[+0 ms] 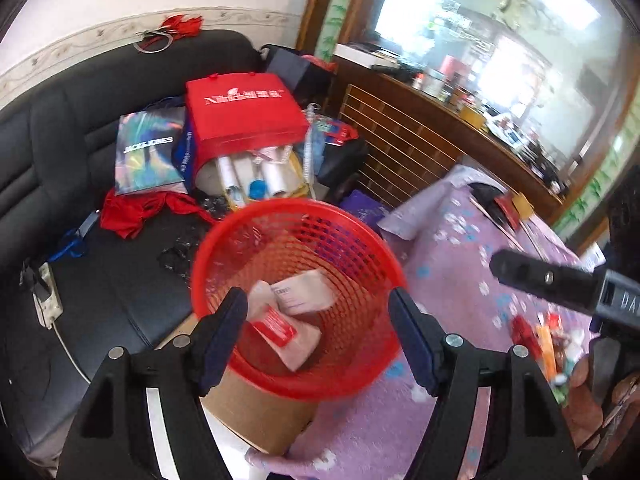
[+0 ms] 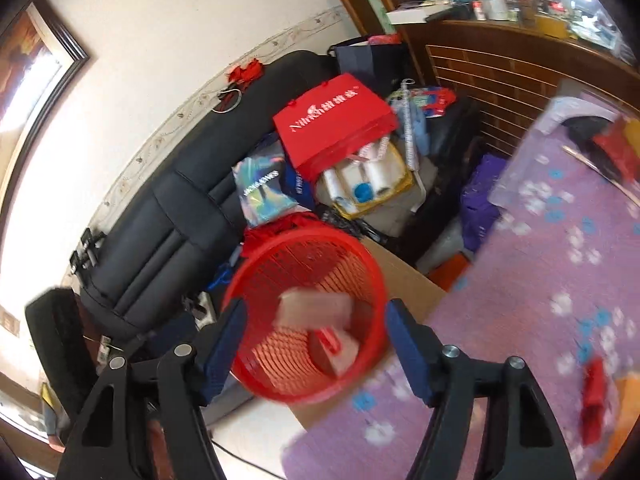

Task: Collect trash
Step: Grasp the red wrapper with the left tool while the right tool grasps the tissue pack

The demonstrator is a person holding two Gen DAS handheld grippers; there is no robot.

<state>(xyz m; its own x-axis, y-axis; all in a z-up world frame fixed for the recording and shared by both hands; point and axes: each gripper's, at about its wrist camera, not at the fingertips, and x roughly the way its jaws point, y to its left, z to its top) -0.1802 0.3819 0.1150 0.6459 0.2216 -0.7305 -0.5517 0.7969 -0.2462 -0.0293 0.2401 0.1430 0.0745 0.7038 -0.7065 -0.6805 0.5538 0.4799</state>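
A red mesh waste basket [image 1: 296, 296] stands on a cardboard box [image 1: 260, 420] beside the purple-clothed table; it also shows in the right wrist view [image 2: 308, 316]. Paper and a red-and-white wrapper [image 1: 280, 328] lie inside it. A white paper piece [image 2: 316, 312], blurred, is over the basket's opening. My left gripper [image 1: 318, 332] is open and empty above the basket. My right gripper [image 2: 316, 344] is open and empty over the basket; one of its fingers [image 1: 540, 276] shows at the right of the left wrist view. More trash [image 1: 540, 340] lies on the table at the right.
A black sofa [image 1: 80, 160] behind the basket carries a red shopping bag [image 1: 244, 116], a Jack & Jones bag [image 1: 148, 152] and white rolls. The table's purple flowered cloth [image 2: 540, 280] spreads to the right. A wooden cabinet [image 1: 420, 136] stands behind.
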